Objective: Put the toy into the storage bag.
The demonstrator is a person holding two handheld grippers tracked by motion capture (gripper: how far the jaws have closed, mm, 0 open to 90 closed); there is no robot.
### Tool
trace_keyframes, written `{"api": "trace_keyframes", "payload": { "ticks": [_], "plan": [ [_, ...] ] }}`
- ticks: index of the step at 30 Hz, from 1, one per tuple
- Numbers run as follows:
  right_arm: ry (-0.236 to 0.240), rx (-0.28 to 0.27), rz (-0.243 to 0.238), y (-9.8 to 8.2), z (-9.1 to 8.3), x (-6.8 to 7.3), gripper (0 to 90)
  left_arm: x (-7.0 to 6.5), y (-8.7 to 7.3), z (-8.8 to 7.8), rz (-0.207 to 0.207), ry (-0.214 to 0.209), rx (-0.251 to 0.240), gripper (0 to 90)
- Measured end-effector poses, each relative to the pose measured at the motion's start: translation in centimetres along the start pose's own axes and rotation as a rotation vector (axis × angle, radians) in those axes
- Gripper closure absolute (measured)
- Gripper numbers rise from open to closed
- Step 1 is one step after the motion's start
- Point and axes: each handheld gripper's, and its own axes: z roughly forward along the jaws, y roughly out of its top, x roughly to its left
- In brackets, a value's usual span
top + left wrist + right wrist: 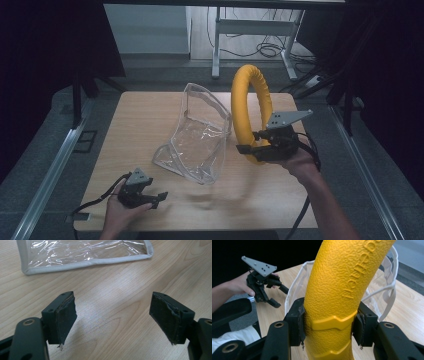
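The wooden table carries the whole work, and on it the largest thing is the clear plastic bag, which has a white trimmed edge and stands half upright near the middle, its mouth turned up and toward the far side. Just to the right of the bag, the yellow ring is held on its edge, upright, and its lower part is gripped by the right gripper; in the right gripper view the two jaws press firmly on both sides of the textured yellow tube, and the opening of the bag is seen directly behind it. The left gripper rests low at the near left part of the table, well apart from the bag, and its jaws stand wide apart with nothing between them; in the left gripper view there is bare wood between the pads and the flat corner of the bag lies further ahead. I judge that the picking up of the ring is done, but the ring is not yet inside the bag. What is left, it seems, is to hold the bag open with the free gripper and to lower the ring into it.
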Motion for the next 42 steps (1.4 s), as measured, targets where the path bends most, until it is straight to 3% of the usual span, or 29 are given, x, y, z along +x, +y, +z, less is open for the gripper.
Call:
{"api": "trace_keyframes", "payload": {
  "ticks": [12,26,42],
  "plan": [
    [0.006,-0.052,-0.033,2.5,-0.6,0.8,50.9,0.0,0.0,0.1,-0.001,-0.001,0.002,21.2],
    [0.040,-0.123,-0.117,6.9,-0.8,2.9,50.8,0.0,0.0,0.0,0.000,-0.005,0.002,21.2],
    [0.139,-0.140,-0.154,9.2,2.4,4.7,50.7,0.1,0.0,-0.2,0.005,0.000,-0.001,21.2]
  ]
}}
